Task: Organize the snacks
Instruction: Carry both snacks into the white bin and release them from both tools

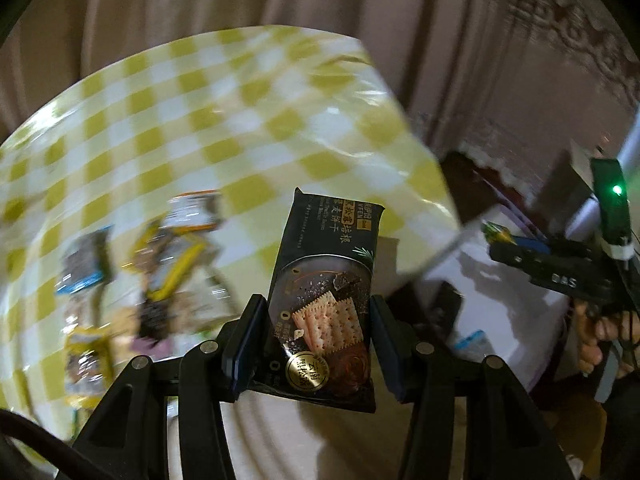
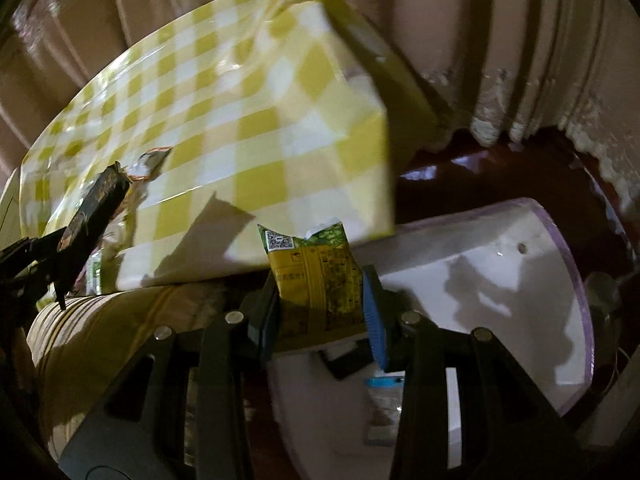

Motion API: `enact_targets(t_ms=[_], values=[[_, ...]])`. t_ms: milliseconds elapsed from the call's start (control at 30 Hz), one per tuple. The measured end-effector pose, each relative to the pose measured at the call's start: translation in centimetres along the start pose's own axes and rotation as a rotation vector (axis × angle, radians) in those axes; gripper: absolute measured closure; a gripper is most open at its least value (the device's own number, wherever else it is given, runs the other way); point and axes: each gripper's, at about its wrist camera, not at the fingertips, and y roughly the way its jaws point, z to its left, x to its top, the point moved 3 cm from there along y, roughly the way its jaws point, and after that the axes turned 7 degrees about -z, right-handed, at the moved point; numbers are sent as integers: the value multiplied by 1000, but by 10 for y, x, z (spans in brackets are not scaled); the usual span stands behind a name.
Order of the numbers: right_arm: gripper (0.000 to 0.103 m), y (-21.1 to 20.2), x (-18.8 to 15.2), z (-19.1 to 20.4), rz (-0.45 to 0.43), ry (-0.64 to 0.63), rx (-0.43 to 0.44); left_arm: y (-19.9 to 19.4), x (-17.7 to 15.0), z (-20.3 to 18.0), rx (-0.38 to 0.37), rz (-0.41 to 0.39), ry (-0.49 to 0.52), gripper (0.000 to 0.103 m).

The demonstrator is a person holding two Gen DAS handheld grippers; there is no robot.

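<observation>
Beside the checked yellow desk [image 2: 256, 92], at three o'clock, the white bin [image 2: 500, 280] waits; left gripper [image 1: 318, 320] fingers clamp the black cracker packet [image 1: 324, 280], right gripper [image 2: 320, 300] fingers the yellow-green sachet [image 2: 316, 276]: release only once over it.

My left camera looks steeply down from close above the checked table [image 1: 240, 128], past its corner. My right camera, just beside that table [image 2: 260, 100], shares the corner and white bin [image 2: 500, 280].

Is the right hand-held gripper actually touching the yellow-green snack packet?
Touching. The right wrist view shows the right hand-held gripper with both pads pressed against the sides of the yellow-green snack packet, which is held off the table.
</observation>
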Motion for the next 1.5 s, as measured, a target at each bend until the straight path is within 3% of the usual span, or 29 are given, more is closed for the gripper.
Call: enact_targets(t_ms=[367,600,800,1033,1200,1300,1500], values=[[62,-3,-27,-82,42,120,-115,55,8,-113,-193,139,225,51],[62,-7,-47,-125,66,184,-193,100,-9,-181,-295,322,345,51],[62,-9,-54,-147,63,227,-205,119,-36,-216,-351,467,414,51],[61,-4,-56,-144,74,229,-185,123,-67,-239,-447,608,477,48],[57,2,-57,-137,86,218,-162,119,-56,-225,-414,570,396,42],[44,4,-55,-131,89,210,-149,116,-43,-208,-376,521,326,38],[43,2,-51,-119,90,200,-142,98,-27,-172,-314,419,197,38]])
